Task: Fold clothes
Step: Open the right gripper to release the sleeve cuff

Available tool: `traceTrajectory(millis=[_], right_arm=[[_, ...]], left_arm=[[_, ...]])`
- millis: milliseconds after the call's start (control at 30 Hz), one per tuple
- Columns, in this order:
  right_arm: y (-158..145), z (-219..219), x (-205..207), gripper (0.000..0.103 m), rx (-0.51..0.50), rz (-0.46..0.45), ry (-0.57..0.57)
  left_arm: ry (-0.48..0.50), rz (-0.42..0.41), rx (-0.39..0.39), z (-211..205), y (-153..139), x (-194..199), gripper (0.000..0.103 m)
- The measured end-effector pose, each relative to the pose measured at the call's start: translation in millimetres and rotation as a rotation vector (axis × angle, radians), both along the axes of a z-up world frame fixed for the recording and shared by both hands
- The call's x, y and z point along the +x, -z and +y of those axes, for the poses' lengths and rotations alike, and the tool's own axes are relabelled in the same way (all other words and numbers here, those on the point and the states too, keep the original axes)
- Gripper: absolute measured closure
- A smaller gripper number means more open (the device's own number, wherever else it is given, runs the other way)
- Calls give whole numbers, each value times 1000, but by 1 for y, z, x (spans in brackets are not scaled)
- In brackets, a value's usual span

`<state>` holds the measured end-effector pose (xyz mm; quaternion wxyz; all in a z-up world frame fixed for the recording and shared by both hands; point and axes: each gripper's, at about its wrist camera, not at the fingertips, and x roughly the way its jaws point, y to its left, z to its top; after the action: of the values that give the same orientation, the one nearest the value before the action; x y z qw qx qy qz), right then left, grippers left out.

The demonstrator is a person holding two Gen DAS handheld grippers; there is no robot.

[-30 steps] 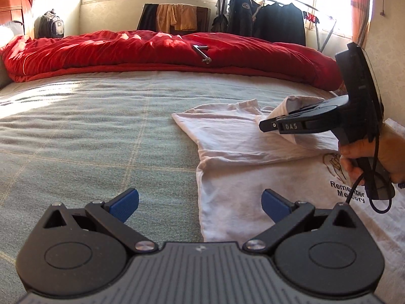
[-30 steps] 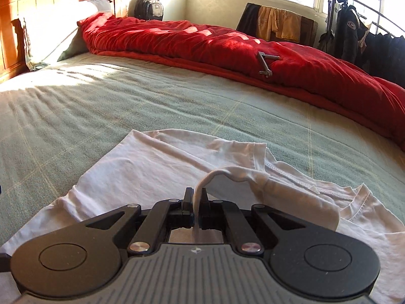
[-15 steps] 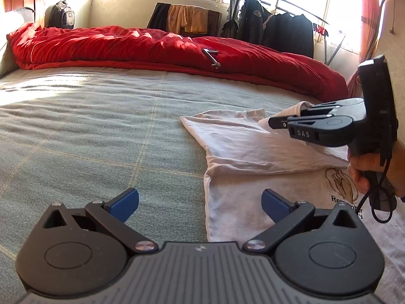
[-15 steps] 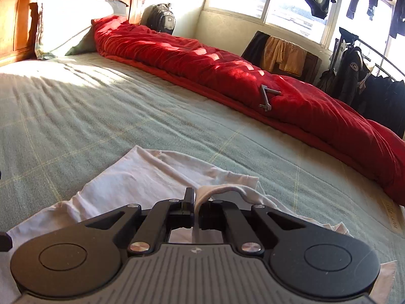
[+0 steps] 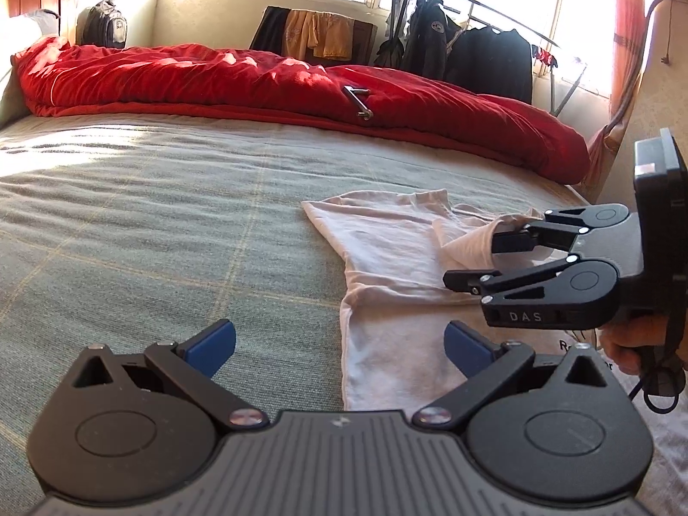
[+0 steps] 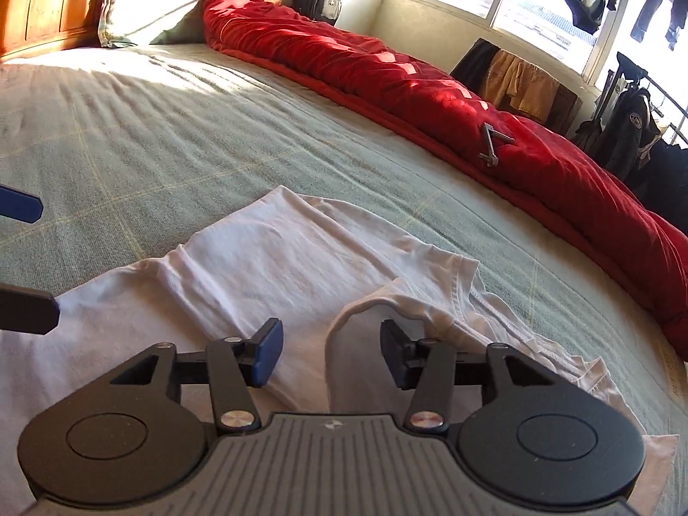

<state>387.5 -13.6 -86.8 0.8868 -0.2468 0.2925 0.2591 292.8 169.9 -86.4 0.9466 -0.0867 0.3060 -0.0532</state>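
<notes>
One white T-shirt (image 6: 266,266), two claws

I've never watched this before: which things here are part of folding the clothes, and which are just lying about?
Part of the job:
white T-shirt
right gripper, jaws opening around a fold of the shirt
left gripper

Just lying about:
red duvet
backpack
hanging clothes

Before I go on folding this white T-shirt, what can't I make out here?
- T-shirt print: left wrist view, hidden behind right gripper and hand.
- T-shirt hem: both views, cut off by the bottom edge and gripper bodies.
- Sleeve: right wrist view, between the opening jaws, contact unclear.
</notes>
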Motion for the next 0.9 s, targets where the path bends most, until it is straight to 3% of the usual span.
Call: traceTrajectory(millis=[300, 567, 800, 900], right_arm=[[-29, -100, -46, 27, 81, 40, 156], [-12, -176, -82, 21, 187, 90, 320], [1, -185, -99, 20, 294, 94, 249], [4, -190, -104, 14, 295, 63, 201]], left_arm=[[33, -7, -118, -12, -1, 7, 1], [102, -71, -82, -42, 4, 6, 1], [99, -148, 40, -63, 1, 1, 5], [86, -143, 136, -79, -4, 6, 16]])
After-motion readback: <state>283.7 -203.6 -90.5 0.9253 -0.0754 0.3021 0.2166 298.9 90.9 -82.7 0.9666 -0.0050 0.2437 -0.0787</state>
